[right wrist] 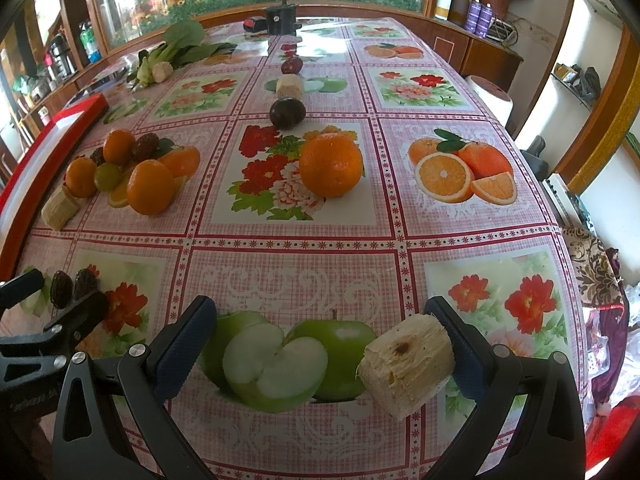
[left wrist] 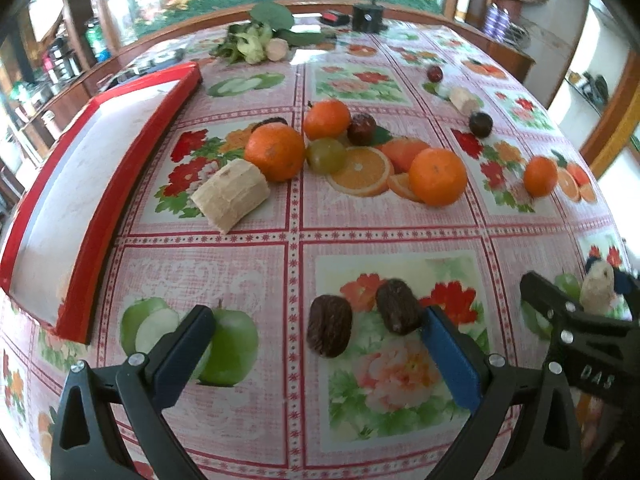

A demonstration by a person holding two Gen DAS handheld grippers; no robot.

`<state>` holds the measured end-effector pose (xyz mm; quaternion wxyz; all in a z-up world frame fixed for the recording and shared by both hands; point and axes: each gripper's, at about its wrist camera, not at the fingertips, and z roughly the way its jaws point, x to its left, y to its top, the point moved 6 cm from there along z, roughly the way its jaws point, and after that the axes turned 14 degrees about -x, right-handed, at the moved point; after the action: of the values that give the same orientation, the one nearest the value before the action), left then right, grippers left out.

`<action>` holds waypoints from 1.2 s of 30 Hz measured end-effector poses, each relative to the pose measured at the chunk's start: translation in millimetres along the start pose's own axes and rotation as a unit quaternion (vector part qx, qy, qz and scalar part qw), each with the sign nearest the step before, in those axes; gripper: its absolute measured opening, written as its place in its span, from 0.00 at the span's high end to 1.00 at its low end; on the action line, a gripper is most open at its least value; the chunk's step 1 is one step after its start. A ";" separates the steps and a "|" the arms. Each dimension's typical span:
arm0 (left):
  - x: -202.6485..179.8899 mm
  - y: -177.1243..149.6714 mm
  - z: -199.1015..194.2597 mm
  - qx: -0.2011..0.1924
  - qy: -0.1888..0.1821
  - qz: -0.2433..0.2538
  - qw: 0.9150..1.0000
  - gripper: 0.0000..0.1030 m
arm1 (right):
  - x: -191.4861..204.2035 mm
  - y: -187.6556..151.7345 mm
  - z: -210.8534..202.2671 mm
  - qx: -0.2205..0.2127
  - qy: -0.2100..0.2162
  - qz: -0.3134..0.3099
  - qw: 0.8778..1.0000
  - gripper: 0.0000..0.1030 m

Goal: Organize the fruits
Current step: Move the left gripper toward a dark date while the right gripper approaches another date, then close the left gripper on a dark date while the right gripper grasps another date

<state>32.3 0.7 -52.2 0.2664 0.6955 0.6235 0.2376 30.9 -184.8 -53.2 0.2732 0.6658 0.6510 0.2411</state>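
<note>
In the left wrist view my left gripper (left wrist: 317,314) stands open low over the tablecloth. Two dark wrinkled dates (left wrist: 330,330) (left wrist: 398,306) lie between its fingers, the right one touching the blue right pad (left wrist: 448,354). Beyond lie a pale peeled chunk (left wrist: 230,194), three oranges (left wrist: 275,152), a green grape (left wrist: 326,155) and a dark date (left wrist: 362,129). A red tray (left wrist: 92,236) with a white floor sits at the left. My right gripper (right wrist: 320,308) is open; another pale fibrous chunk (right wrist: 408,364) rests on the cloth against its right finger. An orange (right wrist: 331,164) sits ahead.
Further back along the table lie a dark plum (right wrist: 287,112), a pale chunk (right wrist: 289,86) and a red fruit (right wrist: 291,65). Leafy greens (right wrist: 176,50) and a black device (right wrist: 281,19) stand at the far end. A white stool (right wrist: 490,94) is off the right edge.
</note>
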 end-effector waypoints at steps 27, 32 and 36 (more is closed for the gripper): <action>3.9 -4.6 -40.5 -0.007 -0.158 0.098 0.983 0.01 | 51.2 26.6 -13.0 -0.007 0.057 -0.071 0.996 0.00; 9.5 -1.5 -21.1 0.028 -0.158 0.063 0.985 0.29 | 37.1 21.4 -24.7 -0.014 0.052 -0.056 0.997 0.00; 11.0 0.1 -16.9 0.031 -0.152 0.066 0.986 0.32 | 33.1 19.3 -29.7 -0.015 0.058 -0.045 0.997 0.00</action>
<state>22.4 12.9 -39.5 0.3202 0.7710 0.5356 0.1266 26.1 -150.2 -19.5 0.2561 0.6164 0.6914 0.2764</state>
